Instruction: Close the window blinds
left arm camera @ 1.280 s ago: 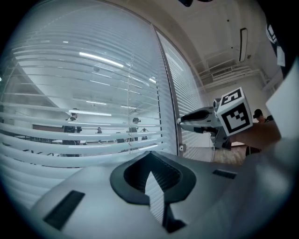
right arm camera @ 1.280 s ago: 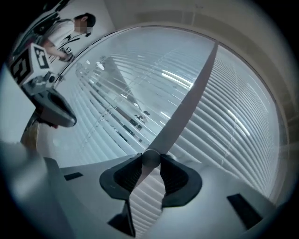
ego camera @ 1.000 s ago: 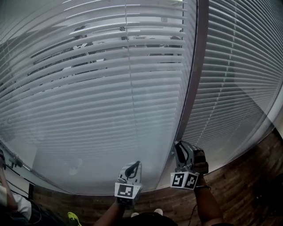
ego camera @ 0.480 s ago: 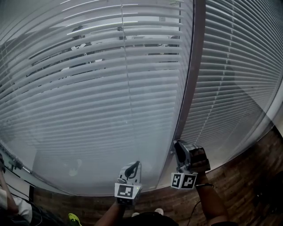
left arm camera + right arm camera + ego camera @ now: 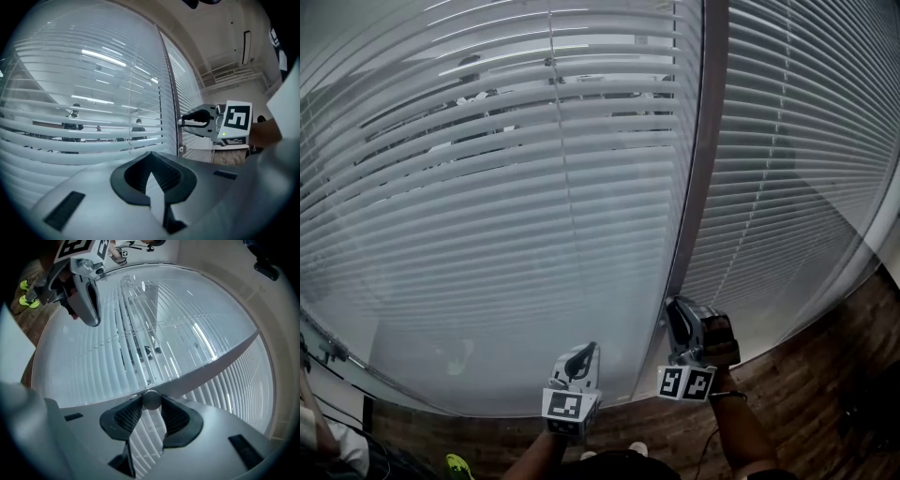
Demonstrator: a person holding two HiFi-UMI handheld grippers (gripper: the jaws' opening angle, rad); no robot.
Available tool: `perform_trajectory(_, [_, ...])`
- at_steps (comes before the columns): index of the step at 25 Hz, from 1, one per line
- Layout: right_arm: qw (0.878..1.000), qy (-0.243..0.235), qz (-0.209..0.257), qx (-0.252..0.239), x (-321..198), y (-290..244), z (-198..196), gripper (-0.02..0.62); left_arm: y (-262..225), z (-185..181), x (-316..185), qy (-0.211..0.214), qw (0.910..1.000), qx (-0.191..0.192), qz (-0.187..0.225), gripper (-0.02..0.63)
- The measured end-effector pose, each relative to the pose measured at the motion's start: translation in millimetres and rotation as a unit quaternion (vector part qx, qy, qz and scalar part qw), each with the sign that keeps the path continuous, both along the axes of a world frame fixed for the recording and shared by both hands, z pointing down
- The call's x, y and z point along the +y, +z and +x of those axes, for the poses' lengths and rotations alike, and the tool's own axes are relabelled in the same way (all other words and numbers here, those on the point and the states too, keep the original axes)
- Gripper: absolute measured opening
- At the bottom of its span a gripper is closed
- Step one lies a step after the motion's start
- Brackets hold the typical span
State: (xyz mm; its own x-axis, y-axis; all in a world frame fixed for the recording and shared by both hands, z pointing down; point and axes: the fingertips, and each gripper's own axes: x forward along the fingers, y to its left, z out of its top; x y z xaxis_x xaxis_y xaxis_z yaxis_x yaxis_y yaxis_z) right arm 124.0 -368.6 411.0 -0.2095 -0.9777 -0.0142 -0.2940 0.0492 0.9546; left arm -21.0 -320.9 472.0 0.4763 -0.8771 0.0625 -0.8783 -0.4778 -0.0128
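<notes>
Our left claw (image 5: pixel 581 358) hangs low in front of the left blind (image 5: pixel 506 206). Its jaws are together and empty, and it has no part in this step. That blind's slats (image 5: pixel 84 140) stand partly tilted. Through the gaps in its upper half we see a lit room and figures beyond, so we judge it not yet closed. Right of it runs the dark window post (image 5: pixel 705 159), and beyond that the right blind (image 5: pixel 806 159), whose slats let less through.

Our right claw (image 5: pixel 679 317) sits at the foot of the post, by the left blind's right edge, pointing level at the window. Its jaws grip a small round grey thing, which we take to be the tilt wand (image 5: pixel 151 399) seen end-on. The step in hand, as we read it, is turning that wand. The next move calls for rolling the wrist about the wand's line with a firm grip until the gaps between the slats vanish. Which way to turn, we cannot tell.
</notes>
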Motion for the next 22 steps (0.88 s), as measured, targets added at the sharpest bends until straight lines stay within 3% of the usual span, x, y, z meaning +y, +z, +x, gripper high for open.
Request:
perform_trajectory(3, [0.999,-0.002,0.001,-0.054,6.6,0.1,4.4,0.129,0.0,3.6,1.9,0.004,1.0000,0.006,0.000,0.000])
perform_trajectory(5, [0.988,-0.011,-0.018,-0.150,11.4,-1.1,7.3,0.129,1.7,1.8,1.7,0.002,1.0000,0.008,-0.001,0.000])
perform_trajectory(6, [0.976,-0.023,-0.033,-0.216,12.6,-3.6,8.5,0.130,2.0,1.0,1.2,0.001,1.0000,0.008,-0.001,0.000])
perform_trajectory(8, [0.929,-0.056,-0.071,-0.358,12.0,-11.2,10.1,0.137,0.1,0.7,0.1,0.001,1.0000,0.009,-0.002,0.000])
perform_trajectory(11, [0.843,-0.071,-0.124,-0.519,12.4,-15.1,12.1,0.170,-2.1,4.6,0.4,0.006,0.9999,0.011,-0.004,0.000])
perform_trajectory(13, [0.810,-0.062,-0.129,-0.569,12.4,-14.2,13.2,0.173,-1.9,8.0,1.5,0.009,0.9999,0.011,-0.004,0.000])
perform_trajectory(16, [0.780,-0.055,-0.139,-0.608,5.0,-10.0,11.6,0.173,-1.6,10.7,2.2,0.010,0.9999,0.012,-0.001,0.000])
perform_trajectory(19, [0.763,-0.042,-0.150,-0.628,-2.5,-3.5,12.6,0.173,-0.8,9.0,2.4,0.006,0.9999,0.013,-0.002,0.000])
perform_trajectory(22, [0.756,-0.034,-0.145,-0.638,-4.9,-1.5,17.5,0.172,-0.2,7.1,2.8,0.004,0.9999,0.014,-0.003,0.000])
